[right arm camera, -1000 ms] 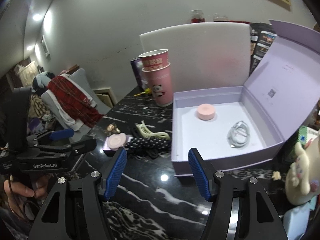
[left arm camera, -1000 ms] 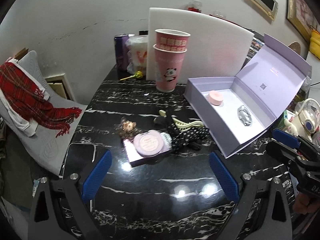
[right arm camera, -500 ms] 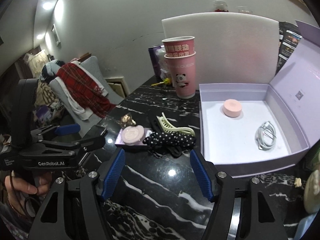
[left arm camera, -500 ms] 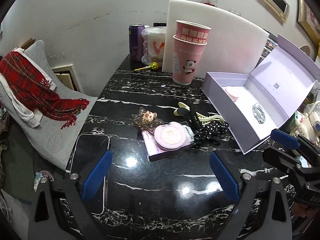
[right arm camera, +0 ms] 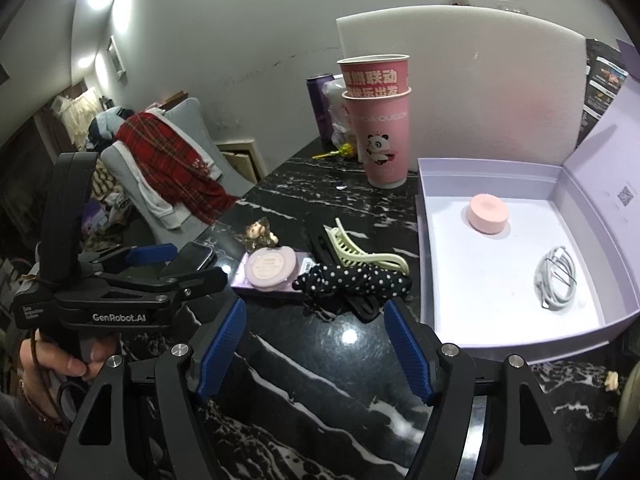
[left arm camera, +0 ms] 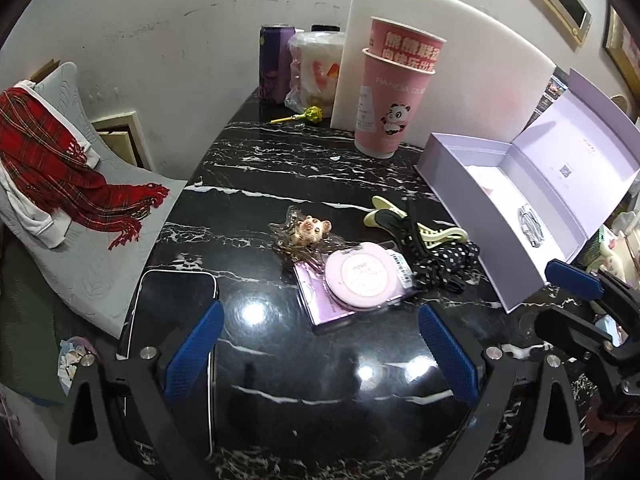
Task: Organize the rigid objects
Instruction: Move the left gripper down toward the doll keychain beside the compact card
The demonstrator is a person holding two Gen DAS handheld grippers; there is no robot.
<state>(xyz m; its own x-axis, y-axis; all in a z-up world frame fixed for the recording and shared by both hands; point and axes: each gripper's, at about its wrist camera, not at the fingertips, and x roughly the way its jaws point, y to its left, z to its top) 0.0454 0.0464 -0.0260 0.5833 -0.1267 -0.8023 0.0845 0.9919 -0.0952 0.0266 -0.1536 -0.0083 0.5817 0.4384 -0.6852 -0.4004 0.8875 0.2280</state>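
An open lilac box (right arm camera: pixel 500 272) lies on the right of the black marble table (left arm camera: pixel 304 360); it also shows in the left wrist view (left arm camera: pixel 476 208). In it are a pink round puck (right arm camera: pixel 487 208) and a coiled white cable (right arm camera: pixel 557 277). Left of the box lie a round pink compact (left arm camera: pixel 362 276) on a flat purple case (left arm camera: pixel 320 304), a cream hair claw (left arm camera: pixel 424 228), a black polka-dot bow clip (left arm camera: pixel 448 264) and a bear charm (left arm camera: pixel 310 228). My left gripper (left arm camera: pixel 320 352) is open and empty in front of the compact. My right gripper (right arm camera: pixel 316 348) is open and empty in front of the bow clip (right arm camera: pixel 352 280).
A black phone (left arm camera: pixel 172 312) lies at the table's left edge. Stacked pink cups (left arm camera: pixel 392 92), a purple can (left arm camera: pixel 274 64), a bag, a lollipop (left arm camera: pixel 308 114) and a white foam board (left arm camera: pixel 448 68) stand at the back. A chair with a red plaid scarf (left arm camera: pixel 52 168) stands left.
Both grippers have swung left: the box has shifted right in both views and the loose items now sit nearer the middle. Both stay open and empty.
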